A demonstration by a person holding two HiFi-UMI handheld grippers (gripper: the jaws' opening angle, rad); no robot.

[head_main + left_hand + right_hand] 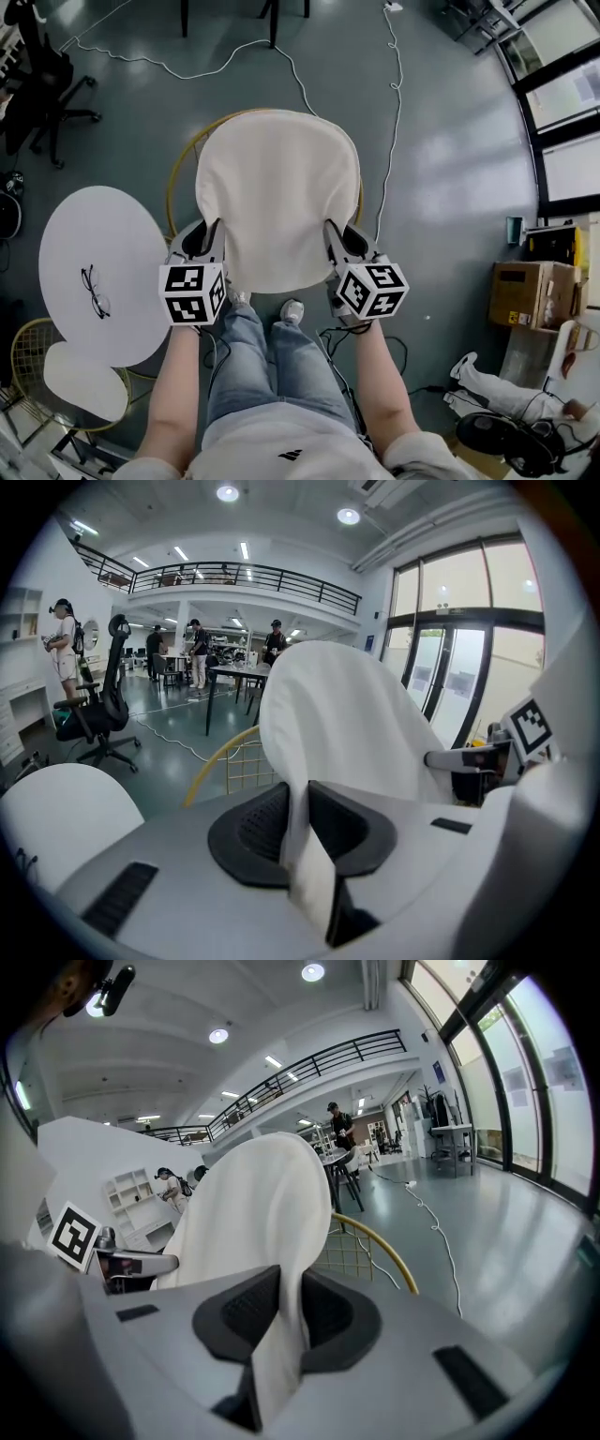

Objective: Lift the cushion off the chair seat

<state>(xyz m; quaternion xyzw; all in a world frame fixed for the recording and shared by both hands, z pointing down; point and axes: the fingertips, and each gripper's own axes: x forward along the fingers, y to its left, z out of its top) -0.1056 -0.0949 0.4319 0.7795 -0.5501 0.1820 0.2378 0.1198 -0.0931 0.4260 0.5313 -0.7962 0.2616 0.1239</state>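
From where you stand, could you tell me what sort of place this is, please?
Probably an open-plan office or lab hall: a railed mezzanine runs overhead, a black swivel office chair stands near a table, and tall glazed doors line one side.

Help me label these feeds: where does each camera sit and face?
Head view: on the person's head, facing steeply down at the cream fabric cushion over the yellow wire chair; forearms, jeans show.
Left gripper view: on the left hand-held gripper, facing along jaws clamped on the cushion's edge.
Right gripper view: on the right hand-held gripper, likewise.
Shared: both gripper views show cushion and chair rim.
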